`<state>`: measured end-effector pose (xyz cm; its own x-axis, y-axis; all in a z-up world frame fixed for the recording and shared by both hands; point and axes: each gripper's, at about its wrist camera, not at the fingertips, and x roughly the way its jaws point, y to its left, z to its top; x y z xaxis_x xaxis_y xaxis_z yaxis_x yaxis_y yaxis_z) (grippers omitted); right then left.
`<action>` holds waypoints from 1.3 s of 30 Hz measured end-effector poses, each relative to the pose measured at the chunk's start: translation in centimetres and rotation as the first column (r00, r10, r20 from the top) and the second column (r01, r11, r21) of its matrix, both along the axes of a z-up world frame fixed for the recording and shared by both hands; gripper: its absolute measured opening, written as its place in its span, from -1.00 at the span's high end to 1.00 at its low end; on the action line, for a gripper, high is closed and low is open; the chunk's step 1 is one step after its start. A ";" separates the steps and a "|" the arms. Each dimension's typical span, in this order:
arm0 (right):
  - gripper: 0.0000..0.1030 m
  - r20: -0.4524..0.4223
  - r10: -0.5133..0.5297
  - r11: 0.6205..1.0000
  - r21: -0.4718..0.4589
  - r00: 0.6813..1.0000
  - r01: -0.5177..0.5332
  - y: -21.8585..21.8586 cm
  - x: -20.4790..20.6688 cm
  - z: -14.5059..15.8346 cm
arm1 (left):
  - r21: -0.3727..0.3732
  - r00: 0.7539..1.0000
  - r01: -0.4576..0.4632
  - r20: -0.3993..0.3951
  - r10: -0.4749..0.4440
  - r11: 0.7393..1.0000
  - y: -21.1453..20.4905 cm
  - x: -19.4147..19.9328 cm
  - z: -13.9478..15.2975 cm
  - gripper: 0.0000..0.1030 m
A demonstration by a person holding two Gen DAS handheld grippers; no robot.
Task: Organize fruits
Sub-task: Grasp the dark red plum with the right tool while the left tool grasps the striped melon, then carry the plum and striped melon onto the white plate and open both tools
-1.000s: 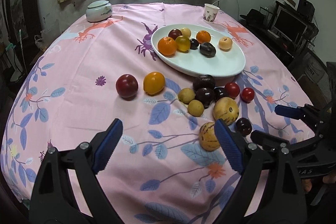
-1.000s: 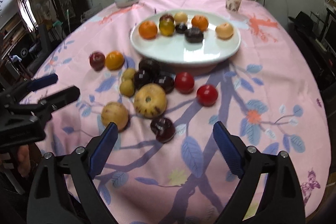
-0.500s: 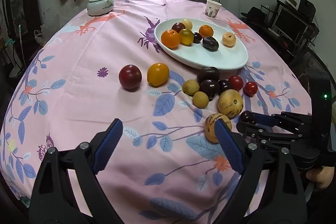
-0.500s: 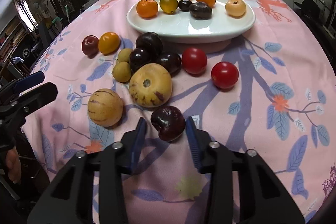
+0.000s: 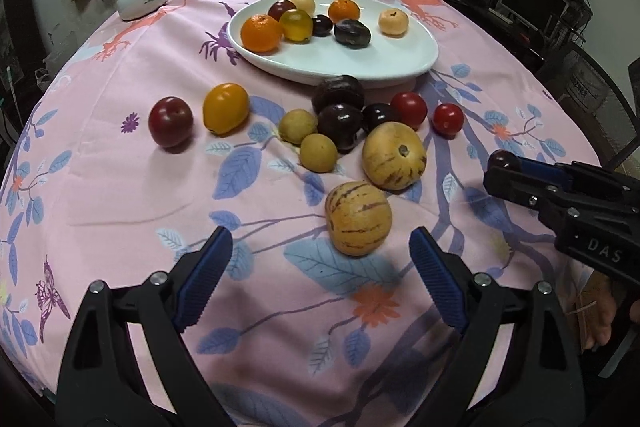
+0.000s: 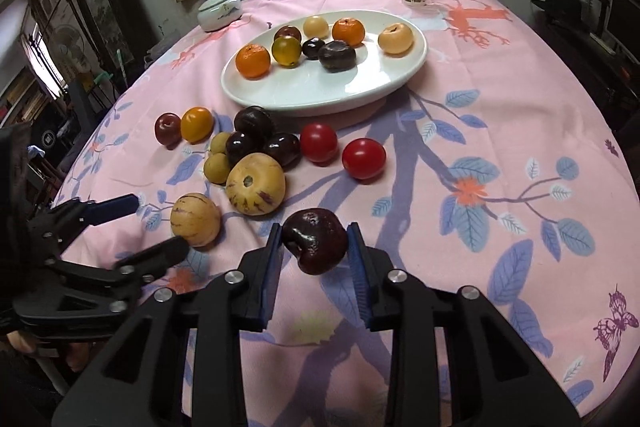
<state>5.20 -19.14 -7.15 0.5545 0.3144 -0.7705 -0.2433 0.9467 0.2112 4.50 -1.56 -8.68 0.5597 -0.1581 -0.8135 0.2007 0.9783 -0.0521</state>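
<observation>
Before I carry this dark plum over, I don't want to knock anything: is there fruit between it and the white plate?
Yes. Between the dark plum and the white plate, two red tomatoes and dark plums lie near the plate's front rim.

Tabletop right half bare; fruit cluster blocks centre-left, plate blocks upper centre.

Low in the frame's centre, the right gripper has closed its blue pads on a dark plum. At left, the left gripper stands open beside a striped melon. Upper centre: white plate with fruit.
</observation>
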 end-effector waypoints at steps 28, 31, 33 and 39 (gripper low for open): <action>0.37 -0.001 0.012 0.999 0.031 1.000 -0.012 -0.4 -0.7 0.2 | -0.021 1.000 0.004 0.017 -0.003 1.000 -0.8 0.7 -0.2 0.32; 0.37 -0.013 0.020 0.999 0.035 1.000 -0.020 -0.2 -0.3 -0.2 | -0.031 0.999 0.002 0.039 -0.001 1.000 -0.4 0.6 0.5 0.32; 0.37 -0.016 0.023 0.999 0.039 1.000 -0.022 -0.2 -0.1 -0.3 | -0.040 0.999 0.005 0.047 -0.003 0.999 -0.2 0.6 1.0 0.32; 0.37 -0.012 0.024 0.999 0.040 1.000 -0.024 -0.2 0.2 -0.2 | -0.056 0.997 0.007 0.080 -0.002 0.998 0.5 1.5 2.9 0.32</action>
